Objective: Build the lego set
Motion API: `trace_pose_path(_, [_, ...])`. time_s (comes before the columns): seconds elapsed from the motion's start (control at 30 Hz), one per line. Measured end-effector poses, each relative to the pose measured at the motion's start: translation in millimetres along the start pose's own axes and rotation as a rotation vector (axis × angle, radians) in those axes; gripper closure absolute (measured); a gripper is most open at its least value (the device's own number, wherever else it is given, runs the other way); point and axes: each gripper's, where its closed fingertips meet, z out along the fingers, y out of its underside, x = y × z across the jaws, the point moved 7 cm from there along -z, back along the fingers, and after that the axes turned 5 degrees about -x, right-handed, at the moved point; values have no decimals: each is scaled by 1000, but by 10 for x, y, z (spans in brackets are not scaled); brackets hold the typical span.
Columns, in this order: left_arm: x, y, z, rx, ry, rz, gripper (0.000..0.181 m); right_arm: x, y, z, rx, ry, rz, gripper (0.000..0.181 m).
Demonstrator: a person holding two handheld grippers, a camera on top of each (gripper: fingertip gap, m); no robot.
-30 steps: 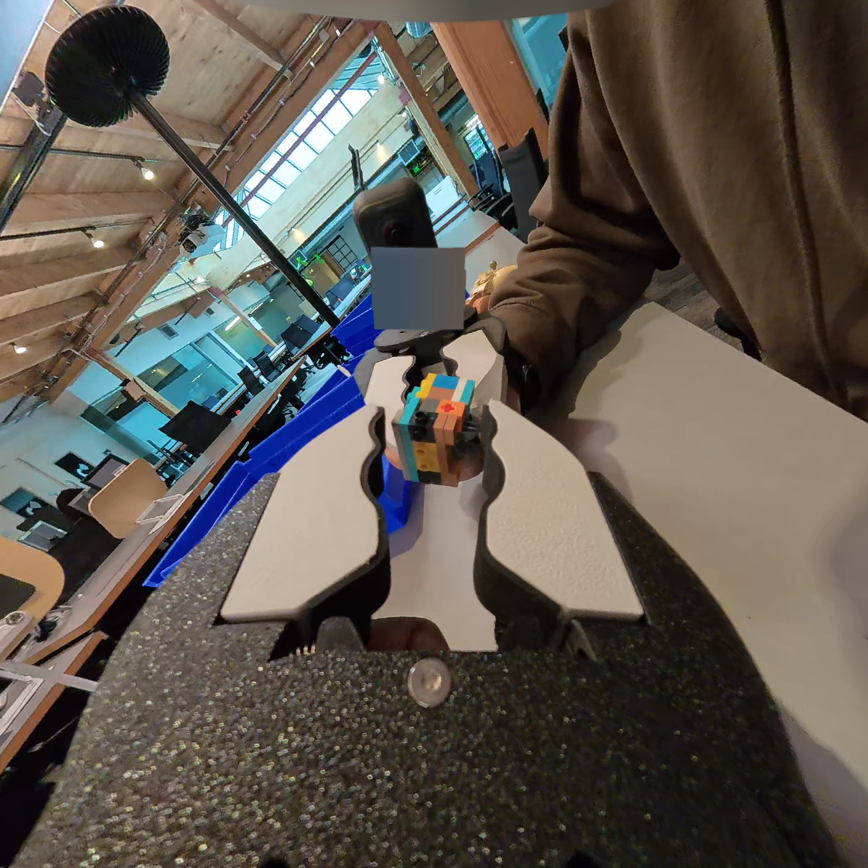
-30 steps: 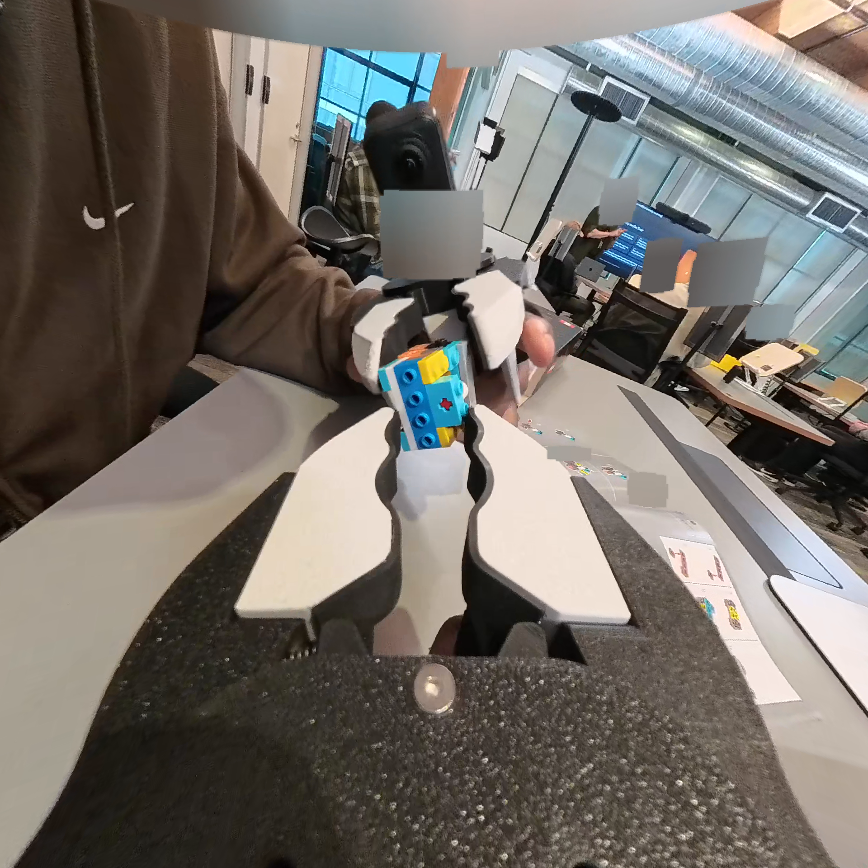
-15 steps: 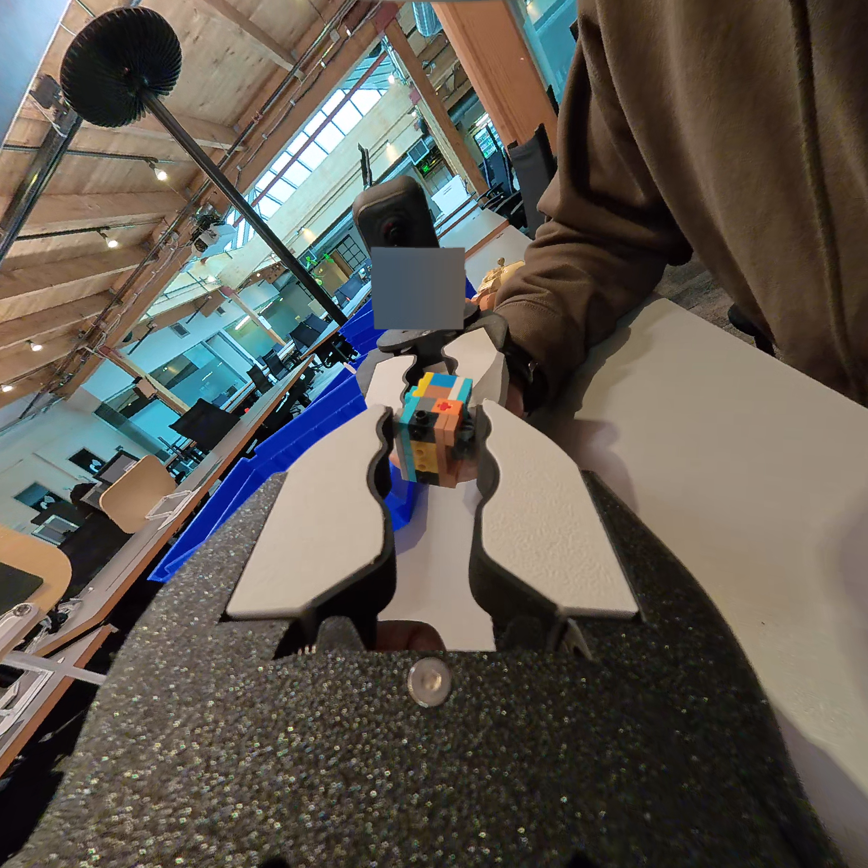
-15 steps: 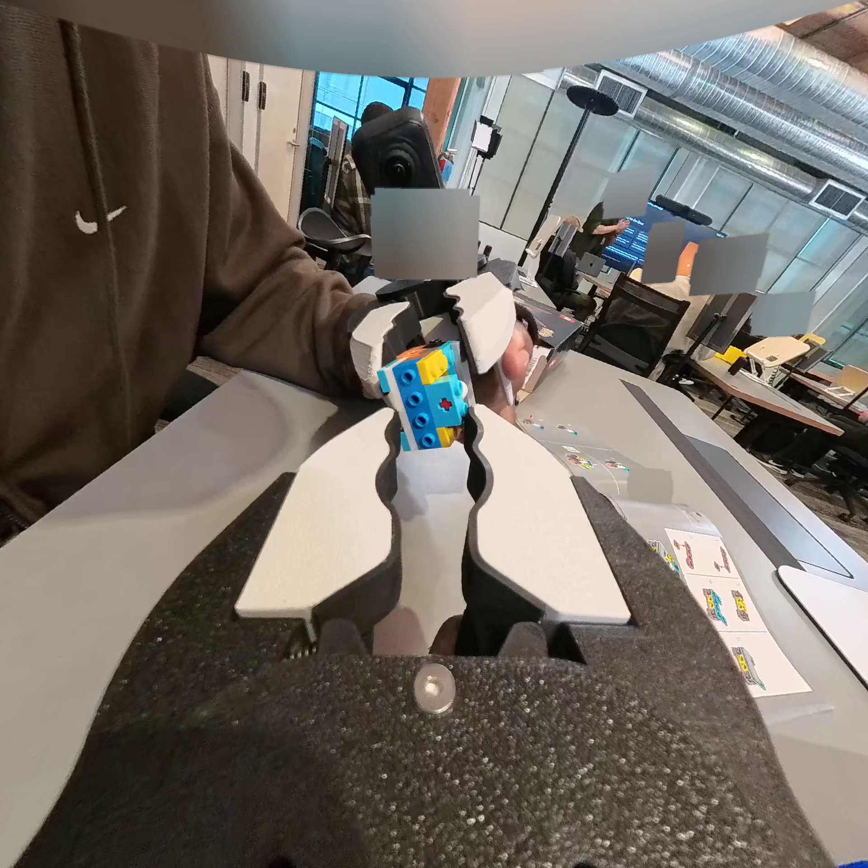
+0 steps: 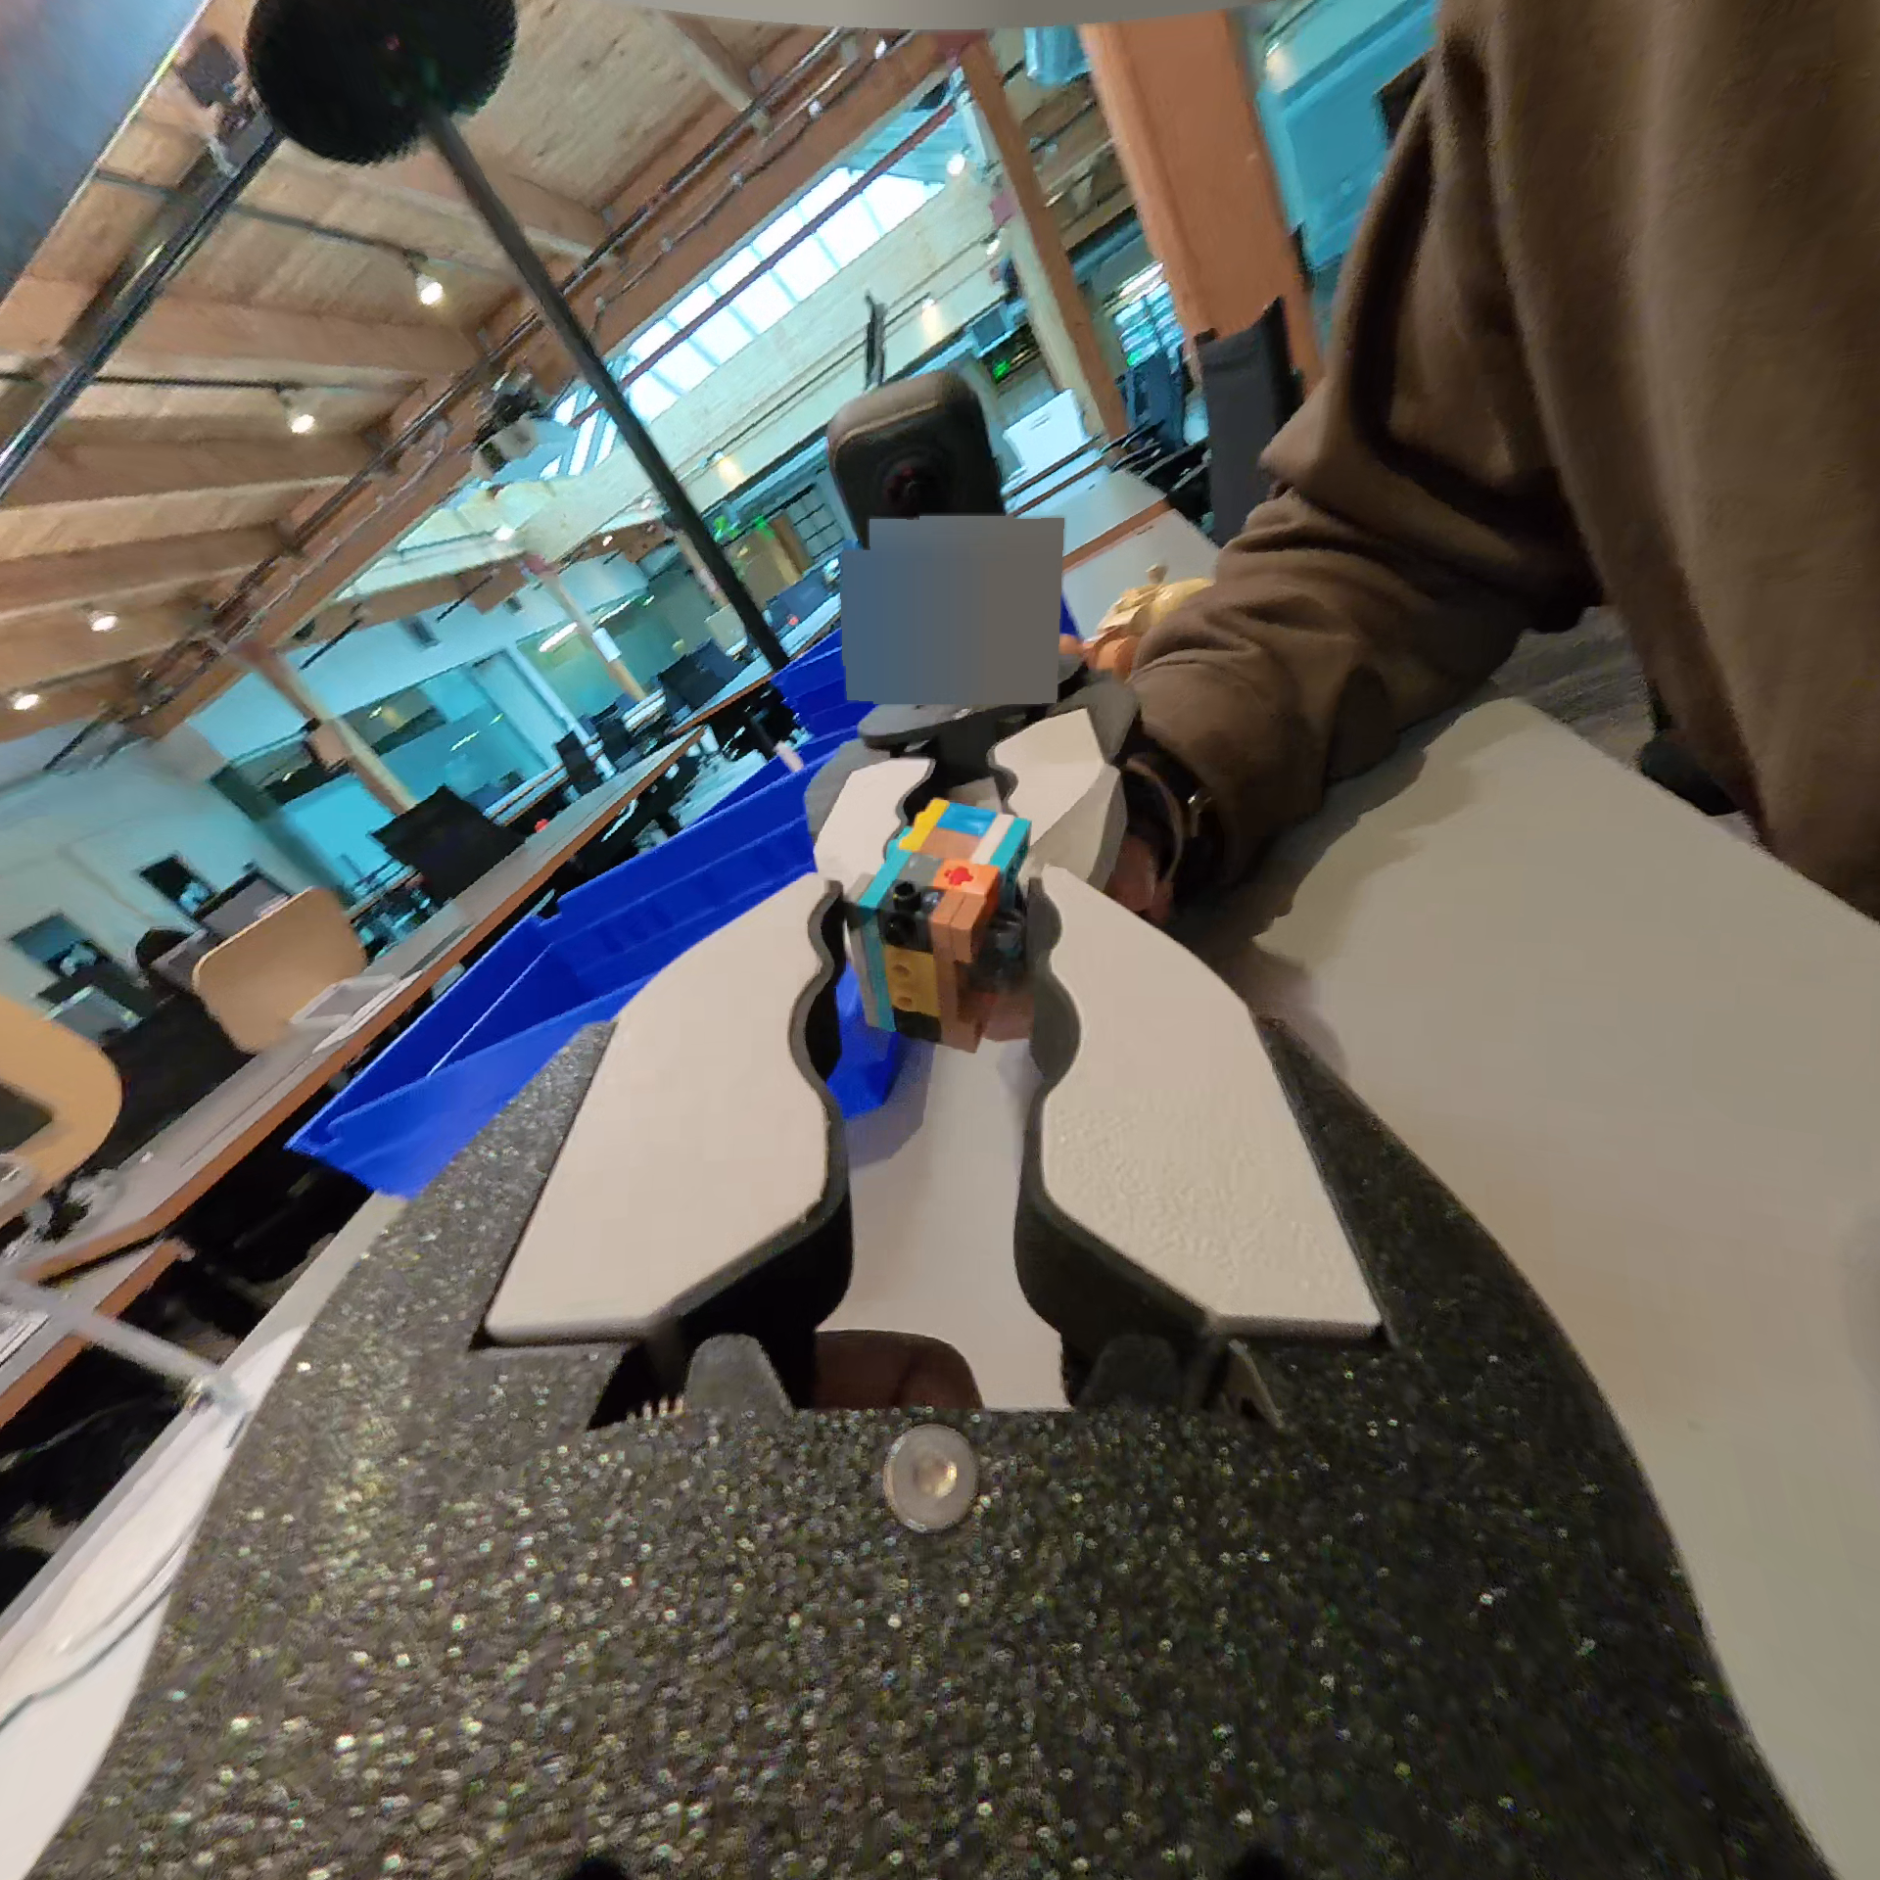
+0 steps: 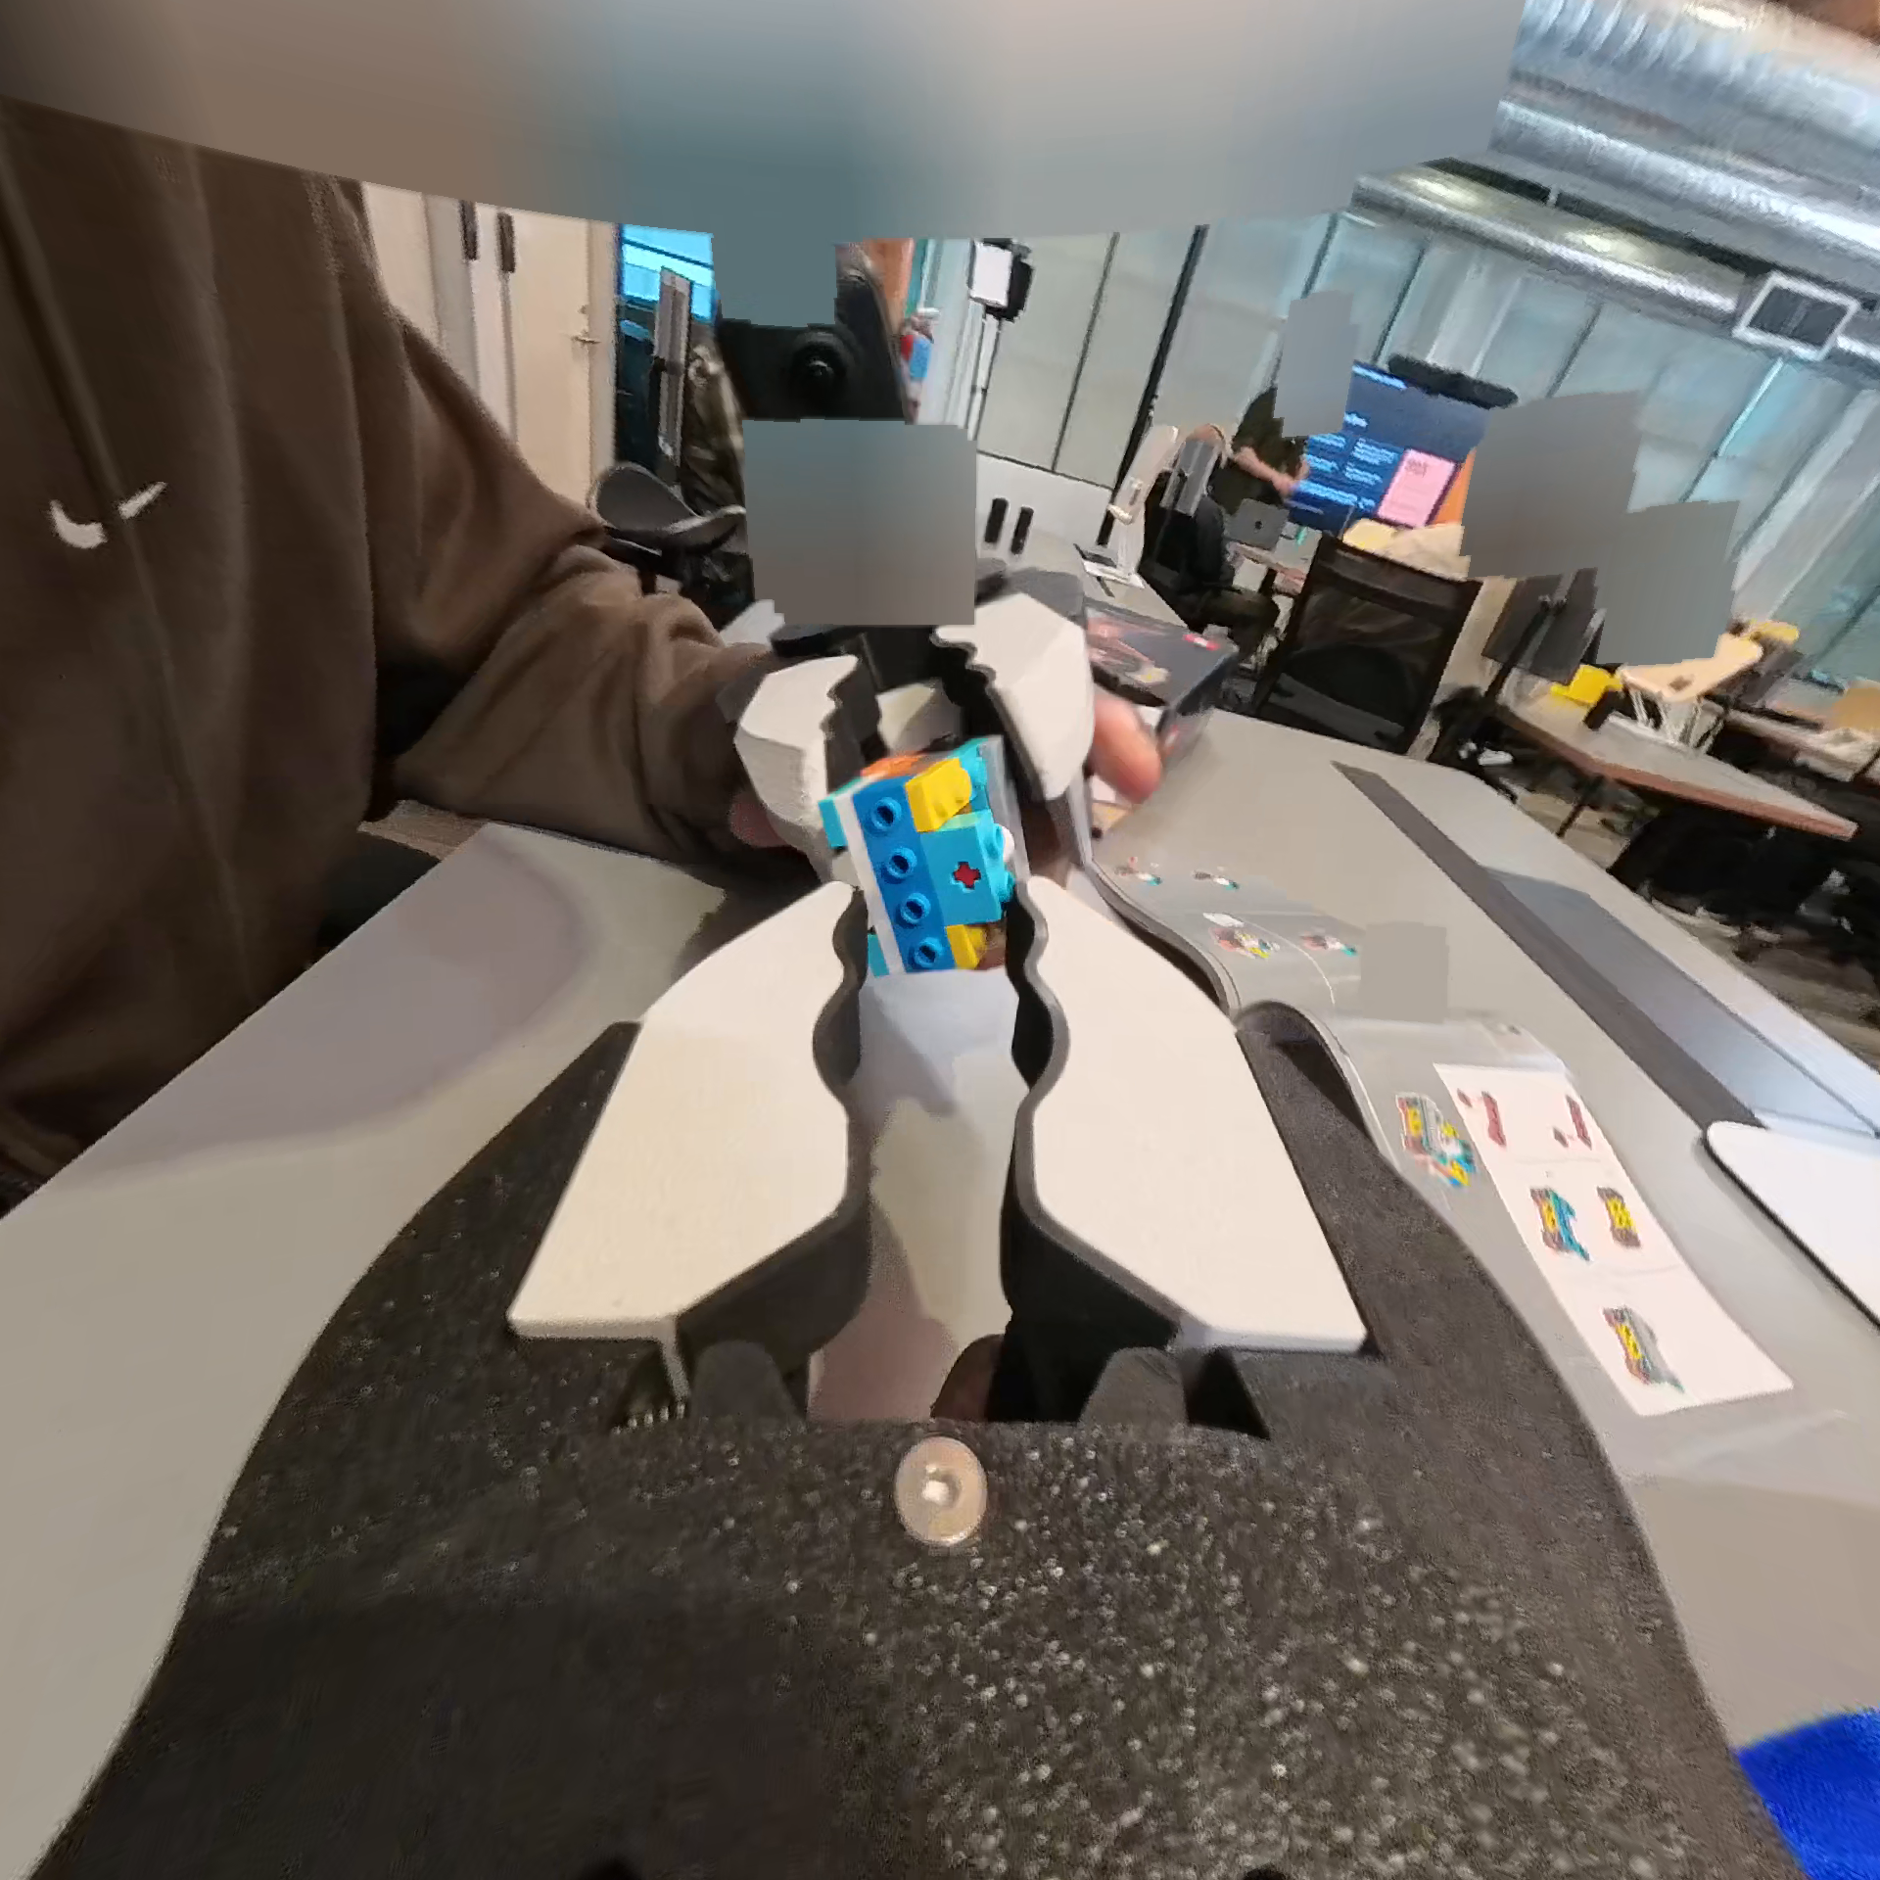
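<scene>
The small lego build (image 5: 941, 921) hangs in the air above the grey table (image 5: 1526, 1017), near the edge by the person, pinched by the left gripper (image 5: 931, 946) and the right gripper (image 6: 936, 916), facing each other. It looks light and stiff, though its smooth faces could slip and pressed-on bricks could pop off. Best gripped across flat opposite sides, not the small yellow pieces.

— What sort of place is showing here?
— An open-plan office: long wooden desks (image 5: 570, 814) are running past black swivel chairs (image 6: 1353, 631), a lit wall screen (image 6: 1394, 458) is glowing, and silver ducts (image 6: 1679, 254) are crossing overhead.
— And nearer?
— Blue plastic bins (image 5: 610, 977) are lining the grey table's (image 5: 1526, 1017) far edge.
</scene>
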Motion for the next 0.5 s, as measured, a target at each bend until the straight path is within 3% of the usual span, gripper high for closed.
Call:
trace_pose_path(0.3, [-54,110,-54,-156,-36,142,144,109,168,32,-149,38,77,155])
trace_pose_path(0.5, [13,186,-33,-247,-2,240,155,100,221,72,-207,24,81,155])
